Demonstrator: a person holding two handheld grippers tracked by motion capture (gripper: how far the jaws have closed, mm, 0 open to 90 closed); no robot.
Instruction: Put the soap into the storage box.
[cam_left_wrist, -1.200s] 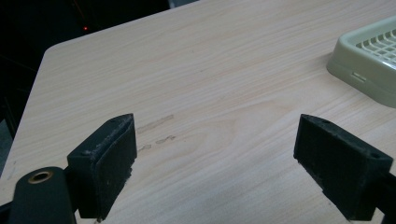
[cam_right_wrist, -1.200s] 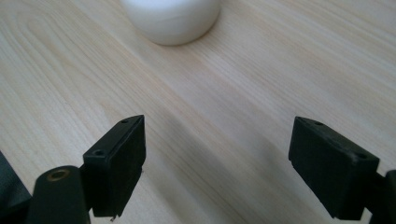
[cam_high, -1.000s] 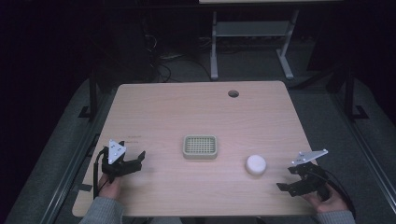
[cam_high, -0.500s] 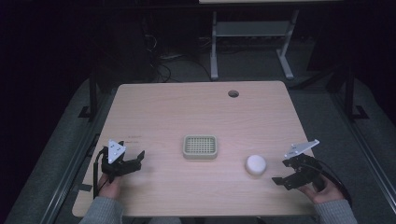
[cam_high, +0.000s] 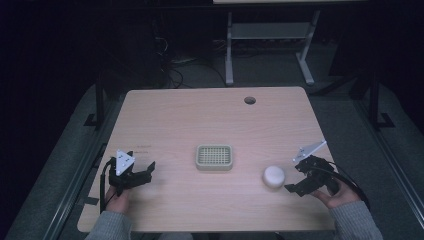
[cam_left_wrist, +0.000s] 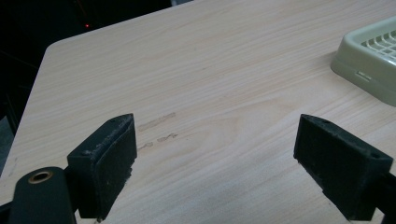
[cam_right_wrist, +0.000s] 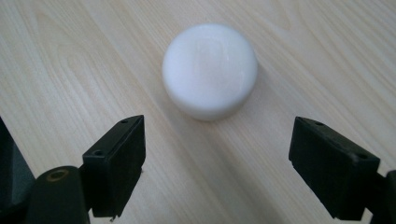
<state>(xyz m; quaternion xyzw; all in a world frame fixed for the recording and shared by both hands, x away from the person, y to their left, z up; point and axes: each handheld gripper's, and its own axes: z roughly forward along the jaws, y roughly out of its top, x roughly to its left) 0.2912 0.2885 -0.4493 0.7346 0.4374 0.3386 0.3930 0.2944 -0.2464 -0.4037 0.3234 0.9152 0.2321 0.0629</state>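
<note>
A white round puck (cam_high: 274, 176) is lying on the worktop (cam_high: 210, 125) toward the front right corner, with nothing gripping it. The right claw (cam_high: 295, 181) is hovering just beside it on the right-edge side, its jaws standing wide apart and pointing at the puck, which is sitting just beyond their tips in the right gripper view. A pale green grid tray (cam_high: 214, 157) is resting near the middle of the worktop. The left claw (cam_high: 145, 172) is waiting near the front left corner, jaws also spread apart, over bare wood.
</note>
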